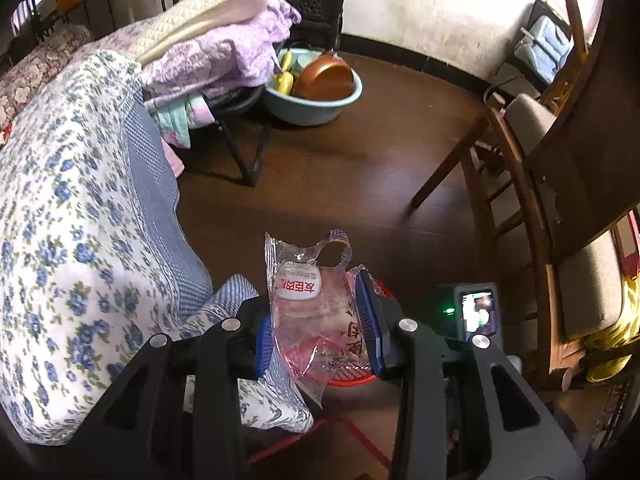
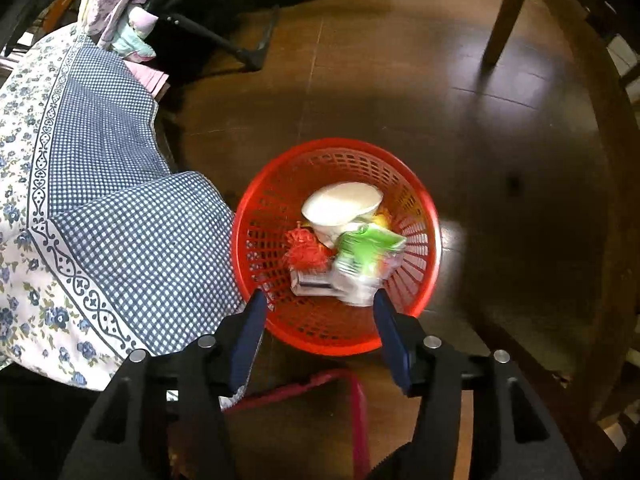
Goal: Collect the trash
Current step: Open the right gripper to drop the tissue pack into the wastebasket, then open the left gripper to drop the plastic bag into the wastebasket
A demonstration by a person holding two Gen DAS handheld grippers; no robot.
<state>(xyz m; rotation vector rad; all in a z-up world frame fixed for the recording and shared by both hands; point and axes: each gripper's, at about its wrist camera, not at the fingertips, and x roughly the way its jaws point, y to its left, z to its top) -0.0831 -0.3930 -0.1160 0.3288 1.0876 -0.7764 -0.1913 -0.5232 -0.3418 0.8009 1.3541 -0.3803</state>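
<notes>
The left gripper (image 1: 320, 320) grasps a plastic bag (image 1: 312, 300) over the red basket (image 2: 424, 216); the right gripper (image 2: 320, 332) hangs released at six o'clock (light film could drift onto the floor (image 2: 400, 80)).

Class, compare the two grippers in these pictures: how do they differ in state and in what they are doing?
The left gripper holds a clear plastic wrapper between its fingers; the right gripper is open and holds nothing. The left carries its wrapper above the floor; the right hangs over the red basket of trash. Both have blue pads.
</notes>
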